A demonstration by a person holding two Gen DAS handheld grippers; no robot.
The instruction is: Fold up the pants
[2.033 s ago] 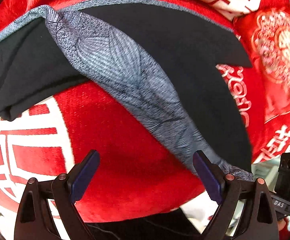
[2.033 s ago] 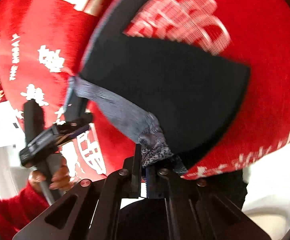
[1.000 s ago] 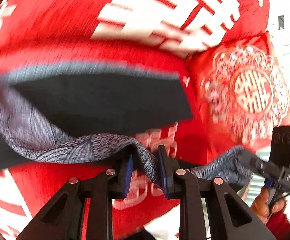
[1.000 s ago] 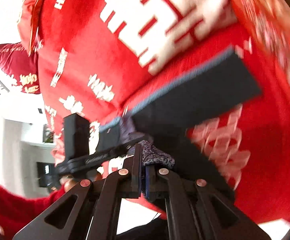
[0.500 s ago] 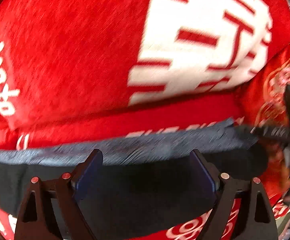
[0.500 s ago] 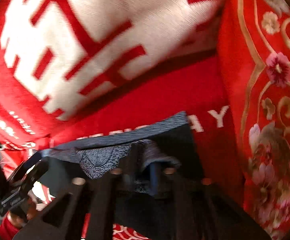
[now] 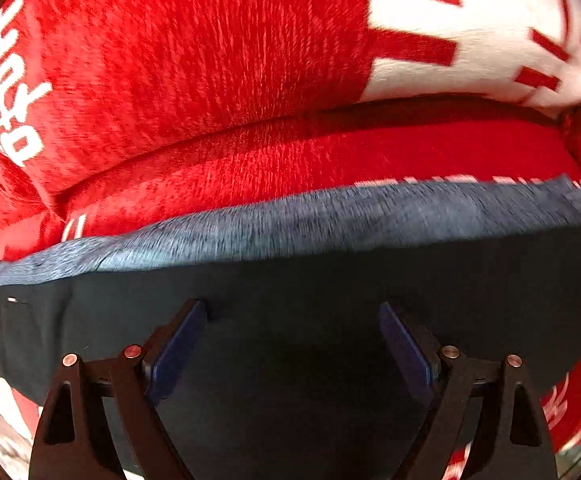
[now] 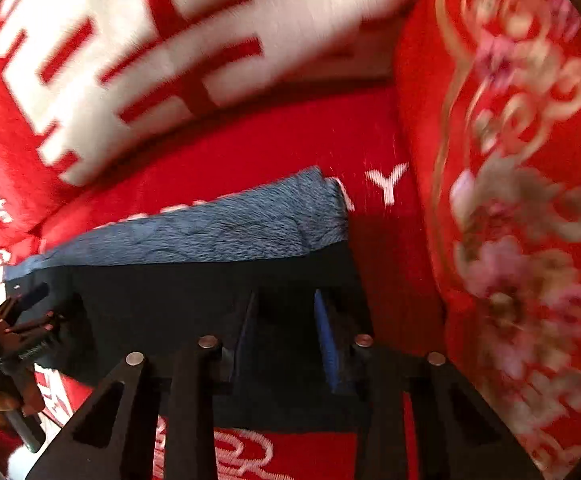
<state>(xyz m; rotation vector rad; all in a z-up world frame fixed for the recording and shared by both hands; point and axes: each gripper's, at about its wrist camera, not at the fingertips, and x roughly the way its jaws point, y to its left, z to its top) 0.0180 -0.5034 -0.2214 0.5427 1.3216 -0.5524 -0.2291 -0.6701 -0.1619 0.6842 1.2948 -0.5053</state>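
Note:
The black pants (image 7: 290,288) lie folded flat on the red seat, with a grey-blue heathered band (image 7: 330,216) along the far edge. My left gripper (image 7: 292,312) is open and empty, low over the black fabric. In the right wrist view the same pants (image 8: 194,292) show with the grey band (image 8: 226,228) ending at the right corner. My right gripper (image 8: 284,300) is open with a narrower gap, empty, over the pants' right end. The left gripper (image 8: 14,320) shows at that view's left edge.
A red plush backrest with white characters (image 7: 470,40) rises behind the pants. A red embroidered cushion with flowers (image 8: 522,200) stands close on the right of the pants. The red seat cover (image 8: 290,140) has white lettering.
Both grippers carried the grey patterned edge over onto the black fabric and let go. The left opened half a second ago; the right has just opened. The pants now lie folded.

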